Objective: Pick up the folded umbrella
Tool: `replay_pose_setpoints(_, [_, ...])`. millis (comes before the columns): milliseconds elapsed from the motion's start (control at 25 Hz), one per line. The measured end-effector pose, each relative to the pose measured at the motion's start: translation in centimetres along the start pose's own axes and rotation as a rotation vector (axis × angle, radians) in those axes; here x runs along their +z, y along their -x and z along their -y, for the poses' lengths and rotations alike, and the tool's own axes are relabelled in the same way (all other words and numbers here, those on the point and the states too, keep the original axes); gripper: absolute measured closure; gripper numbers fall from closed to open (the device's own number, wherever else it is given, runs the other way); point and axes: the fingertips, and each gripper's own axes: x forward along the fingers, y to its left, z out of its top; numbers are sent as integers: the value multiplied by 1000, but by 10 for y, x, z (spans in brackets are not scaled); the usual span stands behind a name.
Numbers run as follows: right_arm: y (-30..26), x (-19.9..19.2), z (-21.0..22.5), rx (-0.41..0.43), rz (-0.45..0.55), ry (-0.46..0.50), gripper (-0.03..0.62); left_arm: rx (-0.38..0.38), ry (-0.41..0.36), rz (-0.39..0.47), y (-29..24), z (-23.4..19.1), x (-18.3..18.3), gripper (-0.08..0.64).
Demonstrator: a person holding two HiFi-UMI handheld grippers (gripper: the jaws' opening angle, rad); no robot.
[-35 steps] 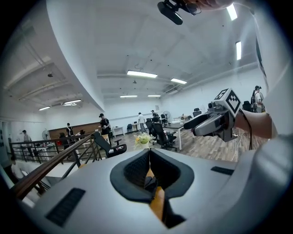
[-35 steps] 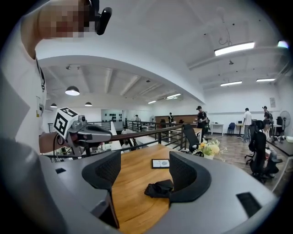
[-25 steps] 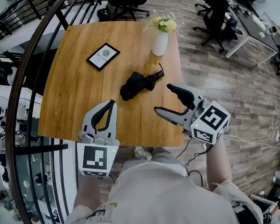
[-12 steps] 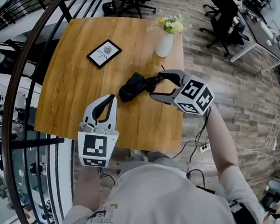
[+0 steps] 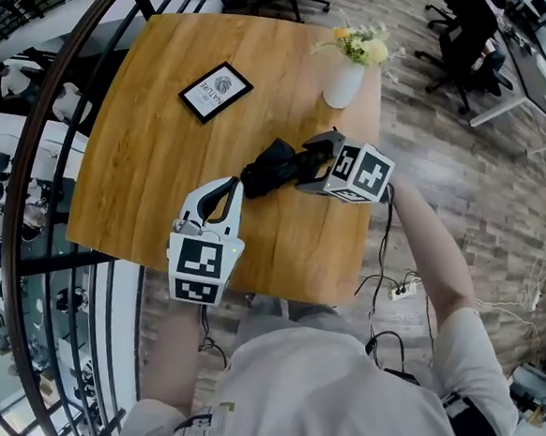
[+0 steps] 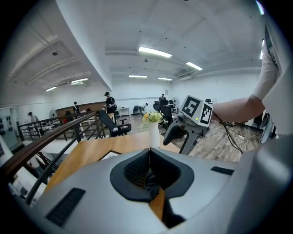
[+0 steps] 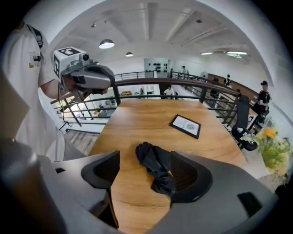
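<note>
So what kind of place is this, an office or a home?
Most likely an open-plan office, on a raised floor: swivel chairs beside long desks, ceiling strip lights, and a curved railing beside the wooden table.

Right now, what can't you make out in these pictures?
Umbrella: head view, one end hidden under the right gripper.
Frame: head view, print too small to read.
Jaw contact: right gripper view, umbrella overlaps one jaw; touching or not, unclear.

Umbrella (image 5: pixel 274 165) matt cloth (crumpled); table (image 5: pixel 146 156) smooth wood.
</note>
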Motion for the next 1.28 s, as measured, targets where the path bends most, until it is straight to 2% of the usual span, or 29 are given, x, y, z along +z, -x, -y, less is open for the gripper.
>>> replay_pose_setpoints(160, [-43,-24,2,70,-80,25,235,-12,70,-50,-17,-1,-30,541])
replay_pose_setpoints(400, [-100,-59,16,74,-168,16,236,7,198,-137,-37,-12,-89,541])
replay_pose_setpoints(560, [-126,-81,22,81,-277,149,235,9,250,-189,-50,-12,-115,541])
replay_pose_setpoints(680, [-145,-94,23,86,-322,206,236,2,277,-213,-50,-6,-130,541])
replay_pose_setpoints(880, [-172,-97,22,86,-319,199,236,10,306,-243,-40,0,-150,541])
replay_pose_setpoints(1000, [-187,-99,27,83,-336,206,235,22,296,-262,-39,-4,-160,541])
replay_pose_setpoints(1200, [-201,-110,40,21,-378,273,235,43,327,-266,-33,-9,-166,541])
replay_pose_setpoints(1280, [-201,-109,41,2,-372,294,260,51,342,-261,-29,-9,-166,541])
